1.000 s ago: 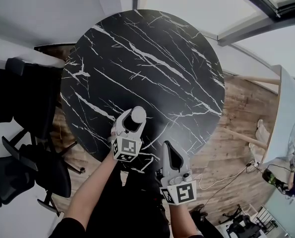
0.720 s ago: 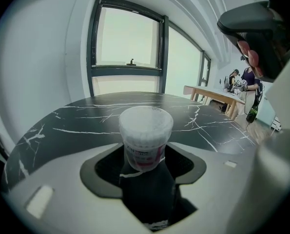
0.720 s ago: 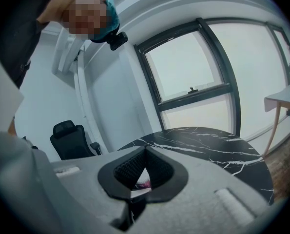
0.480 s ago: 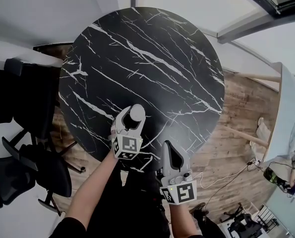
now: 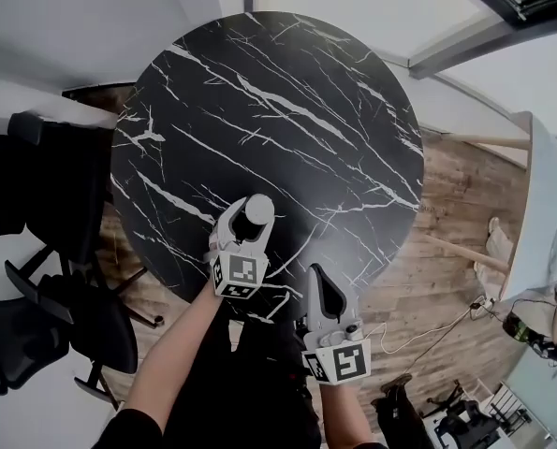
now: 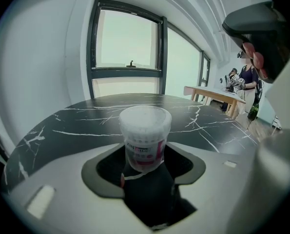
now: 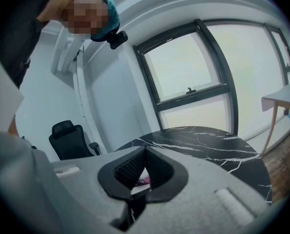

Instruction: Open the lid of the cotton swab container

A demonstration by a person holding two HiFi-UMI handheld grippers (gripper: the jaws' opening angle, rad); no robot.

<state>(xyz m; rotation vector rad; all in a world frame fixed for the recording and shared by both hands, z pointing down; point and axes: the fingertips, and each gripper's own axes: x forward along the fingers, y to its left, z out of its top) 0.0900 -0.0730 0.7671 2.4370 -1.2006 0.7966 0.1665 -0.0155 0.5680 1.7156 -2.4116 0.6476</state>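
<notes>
Unmoved container (image 6: pixel 145 130) shows label (image 6: pixel 143 152) in left gripper view.

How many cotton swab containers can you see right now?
1. The cotton swab container stands upright, lid on, held between the left gripper's jaws, by the table's edge nearest the person. No other shows in any view.

Round black white-veined table (image 5: pixel 287 110), standing on wooden floor (image 5: pixel 437 251)
</notes>
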